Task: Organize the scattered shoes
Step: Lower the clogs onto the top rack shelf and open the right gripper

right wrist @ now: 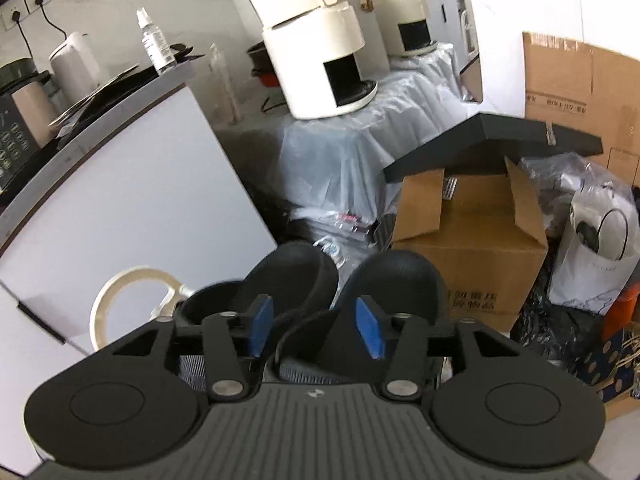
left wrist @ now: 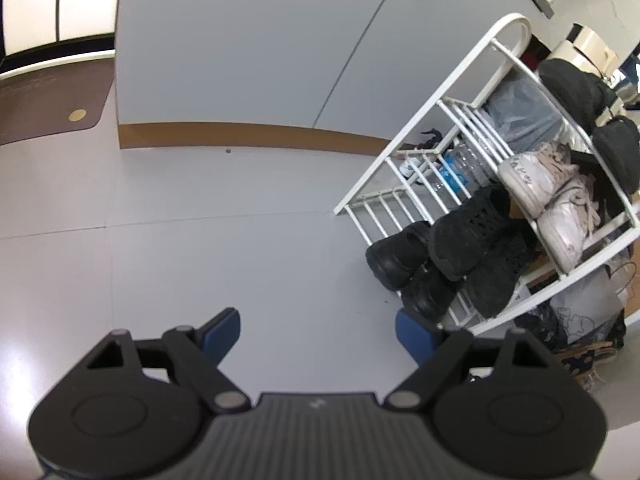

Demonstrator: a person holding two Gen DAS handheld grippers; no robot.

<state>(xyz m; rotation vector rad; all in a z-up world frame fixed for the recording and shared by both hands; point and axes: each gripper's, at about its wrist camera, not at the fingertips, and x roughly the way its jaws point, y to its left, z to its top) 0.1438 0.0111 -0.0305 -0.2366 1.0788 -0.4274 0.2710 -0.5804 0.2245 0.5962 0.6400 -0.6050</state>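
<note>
L tool (left wrist: 318,330): pads wide apart, nothing between; hangs over bare floor (left wrist: 200,240).
R tool (right wrist: 315,330): pads partly apart, straddling adjoining collars of black shoe pair (right wrist: 396,280); can't tell if pads bite.
Rack (left wrist: 472,92): white, tilted in view; black sneakers (left wrist: 472,232) + pale sneakers (left wrist: 540,184) on tiers.
Handling (est.): shoes light, uppers soft, soles stiff; pinch both inner collars together or a heel counter, not mesh.
</note>
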